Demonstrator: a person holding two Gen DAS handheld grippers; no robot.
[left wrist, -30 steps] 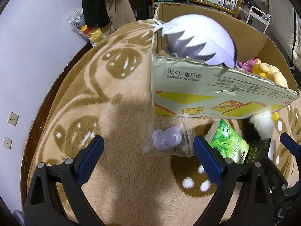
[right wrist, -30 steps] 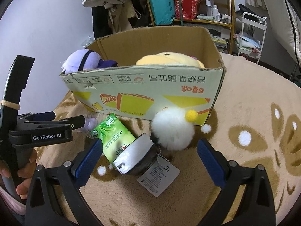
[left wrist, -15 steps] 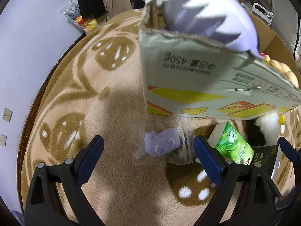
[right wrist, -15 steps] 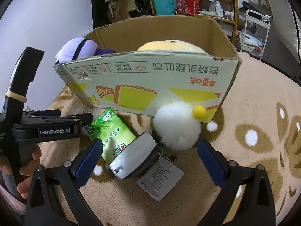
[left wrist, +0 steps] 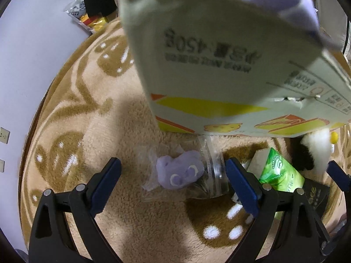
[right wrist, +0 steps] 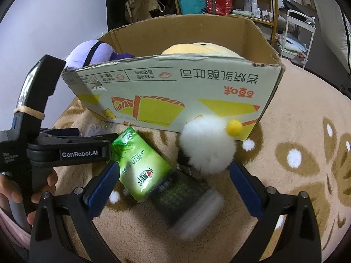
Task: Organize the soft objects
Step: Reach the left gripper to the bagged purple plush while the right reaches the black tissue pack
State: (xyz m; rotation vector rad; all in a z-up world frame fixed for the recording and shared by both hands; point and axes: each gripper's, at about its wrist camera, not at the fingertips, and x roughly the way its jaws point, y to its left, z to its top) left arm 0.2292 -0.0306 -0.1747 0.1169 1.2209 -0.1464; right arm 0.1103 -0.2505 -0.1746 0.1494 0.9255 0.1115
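While the left gripper [left wrist: 172,176] hangs over the rug [left wrist: 92,131] with its jaws spread wide, a small purple soft toy [left wrist: 179,172] sits between them in a clear plastic bag [left wrist: 208,175], and nothing is pinched yet. The toy lies just in front of the cardboard box [right wrist: 175,92], close to its near wall. The right gripper [right wrist: 173,183] also has its jaws spread and holds nothing. Between them are a green pack [right wrist: 140,166], a dark jar [right wrist: 186,206] lying on its side, and a fluffy white ball [right wrist: 207,144] with a little yellow pom-pom [right wrist: 234,127]. The box already has a big yellow plush [right wrist: 197,48] and a purple plush [right wrist: 87,52] inside. I think the next job is to grab the little purple toy and drop it in the box. The bag is slippery and crinkly, so the jaws could catch only plastic and the toy could slide out. The box wall is very close, so the gripper could bump it and push the box away. The green pack is just beside one jaw and could get nipped too.
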